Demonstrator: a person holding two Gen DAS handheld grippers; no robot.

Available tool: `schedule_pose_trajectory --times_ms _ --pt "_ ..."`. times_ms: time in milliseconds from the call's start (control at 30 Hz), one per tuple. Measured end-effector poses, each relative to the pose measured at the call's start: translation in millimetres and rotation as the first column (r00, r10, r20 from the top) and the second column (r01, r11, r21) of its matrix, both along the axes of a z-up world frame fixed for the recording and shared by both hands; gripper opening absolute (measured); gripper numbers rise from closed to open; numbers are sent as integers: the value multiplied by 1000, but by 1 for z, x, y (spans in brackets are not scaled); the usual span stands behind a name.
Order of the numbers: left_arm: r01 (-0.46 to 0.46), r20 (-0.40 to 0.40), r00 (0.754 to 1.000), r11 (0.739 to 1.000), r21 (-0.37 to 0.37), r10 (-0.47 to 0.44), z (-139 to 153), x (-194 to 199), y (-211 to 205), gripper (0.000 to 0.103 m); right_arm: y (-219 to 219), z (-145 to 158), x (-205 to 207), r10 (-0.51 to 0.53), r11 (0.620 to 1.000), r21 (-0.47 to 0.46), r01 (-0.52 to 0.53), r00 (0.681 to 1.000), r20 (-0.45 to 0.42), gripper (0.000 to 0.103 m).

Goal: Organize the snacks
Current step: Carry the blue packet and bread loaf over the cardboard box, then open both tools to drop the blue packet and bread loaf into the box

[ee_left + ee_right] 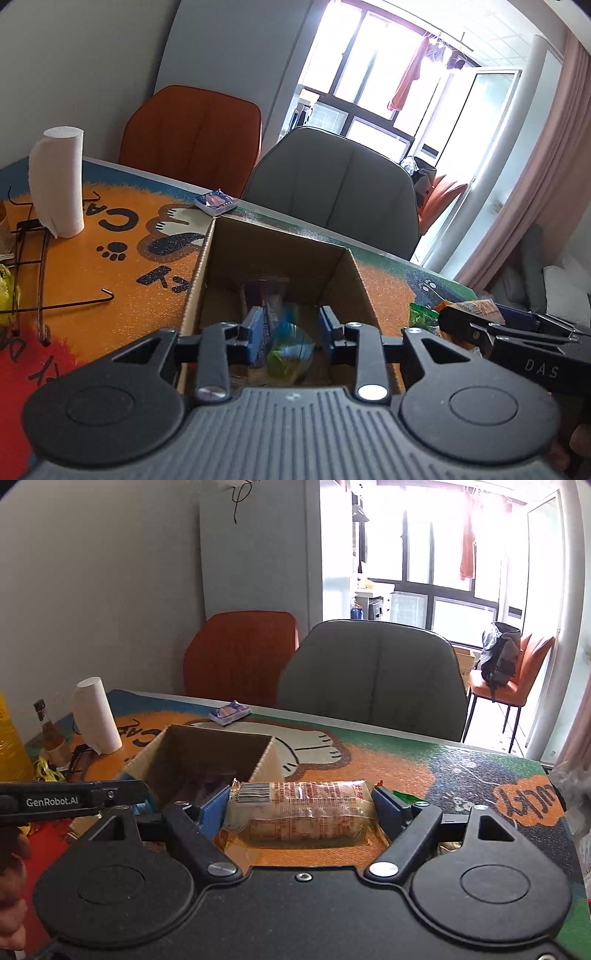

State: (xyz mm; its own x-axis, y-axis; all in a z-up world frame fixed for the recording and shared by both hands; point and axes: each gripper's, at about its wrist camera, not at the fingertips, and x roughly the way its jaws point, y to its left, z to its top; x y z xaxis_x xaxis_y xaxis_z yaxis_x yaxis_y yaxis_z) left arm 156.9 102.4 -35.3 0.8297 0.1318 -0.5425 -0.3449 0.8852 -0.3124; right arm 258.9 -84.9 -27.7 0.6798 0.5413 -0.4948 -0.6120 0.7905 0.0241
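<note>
Cartoon-printed table; cardboard box, paper roll, blue packet on it

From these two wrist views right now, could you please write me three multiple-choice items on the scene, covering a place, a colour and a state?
1. Where does the small blue packet lie?
A. in the cardboard box
B. on the table, beyond the box, near its far edge
C. on the grey chair

2. What colour is the chair next to the grey chair?
A. orange
B. white
C. green

3. What is the state of the right gripper?
A. empty, jaws apart
B. out of view
C. closed on a clear-wrapped snack pack

Key: 1 B, the packet sits on the table behind the cardboard box; 2 A, its back is orange; 3 C, both blue pads meet the pack's ends.
</note>
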Motion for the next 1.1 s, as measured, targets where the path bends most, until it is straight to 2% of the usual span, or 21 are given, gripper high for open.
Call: schedule_pose_trajectory --times_ms 200,667,767,933,1100 --pt "-29 3 1000 999 -23 29 0 -10 13 33 21 0 -3 46 999 0 -46 999 -4 78" --pt "-93 5 996 995 -19 93 4 -34 32 58 55 0 -10 142 989 38 -140 989 -49 79" --pt "-94 -2 996 995 -21 94 3 -35 33 62 57 2 -11 168 985 60 -164 984 -67 90" --pt "-100 7 995 995 -15 100 3 -35 29 79 49 5 -12 125 992 41 -123 991 -49 93" --pt "-89 8 996 996 -15 89 1 -29 22 84 29 2 -8 68 997 34 -66 996 -52 96"
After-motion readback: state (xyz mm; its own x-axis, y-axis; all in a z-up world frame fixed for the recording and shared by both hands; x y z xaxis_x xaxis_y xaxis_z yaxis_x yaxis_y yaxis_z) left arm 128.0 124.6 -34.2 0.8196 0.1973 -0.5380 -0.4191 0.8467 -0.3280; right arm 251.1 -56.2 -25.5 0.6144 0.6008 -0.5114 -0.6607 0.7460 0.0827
